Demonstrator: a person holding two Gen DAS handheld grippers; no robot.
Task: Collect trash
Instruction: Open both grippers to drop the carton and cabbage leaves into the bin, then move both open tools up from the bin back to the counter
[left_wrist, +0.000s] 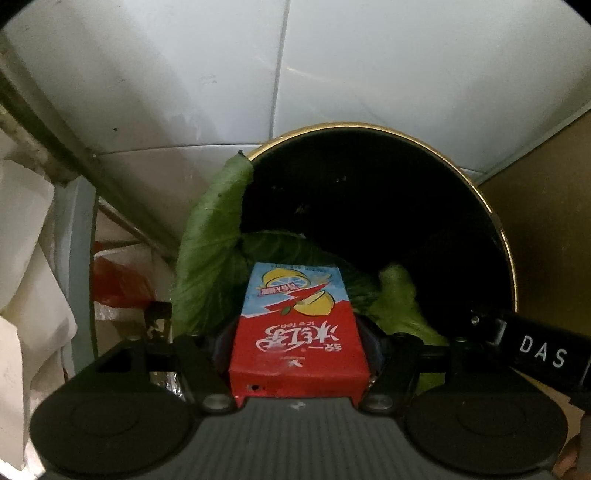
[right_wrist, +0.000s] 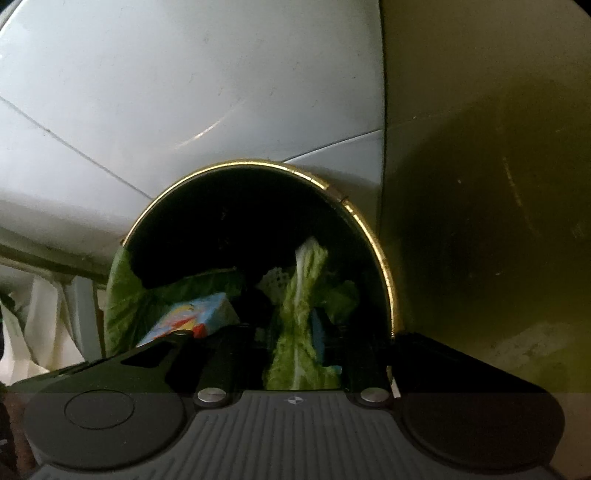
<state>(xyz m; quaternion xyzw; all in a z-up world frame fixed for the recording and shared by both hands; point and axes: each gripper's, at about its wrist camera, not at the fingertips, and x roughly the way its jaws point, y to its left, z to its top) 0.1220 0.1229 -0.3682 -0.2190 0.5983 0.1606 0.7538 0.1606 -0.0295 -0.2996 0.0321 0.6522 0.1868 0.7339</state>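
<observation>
With both grippers pointed steeply down over the bin, we're pretty much at the drop-off stage. Nearest in the left wrist view, our left gripper (left_wrist: 299, 347) is clamped on the red and blue iced-tea drink carton (left_wrist: 297, 325), jaws pressing its two narrow sides, spread fairly wide because the box is wide. It hangs straight over the near edge of the round black trash bin with a gold rim (left_wrist: 495, 221), presumably so it falls inside when we let go.

In the right wrist view, our right gripper (right_wrist: 299, 350) has a long green and white lettuce leaf (right_wrist: 301, 314) between its fingers. The jaws look partly parted, but it's dark in there, so we can't tell whether the pads grip the leaf or have freed it. The leaf's tip dangles down into the bin's mouth.

A bit further, a big flat green leaf (left_wrist: 210, 236) is draped over the bin's left rim, half in and half out, so it may want a nudge. Beyond the bin there's pale tiled floor (left_wrist: 184, 74), and a brownish cabinet panel (right_wrist: 480, 184) hugs the bin's right side.
</observation>
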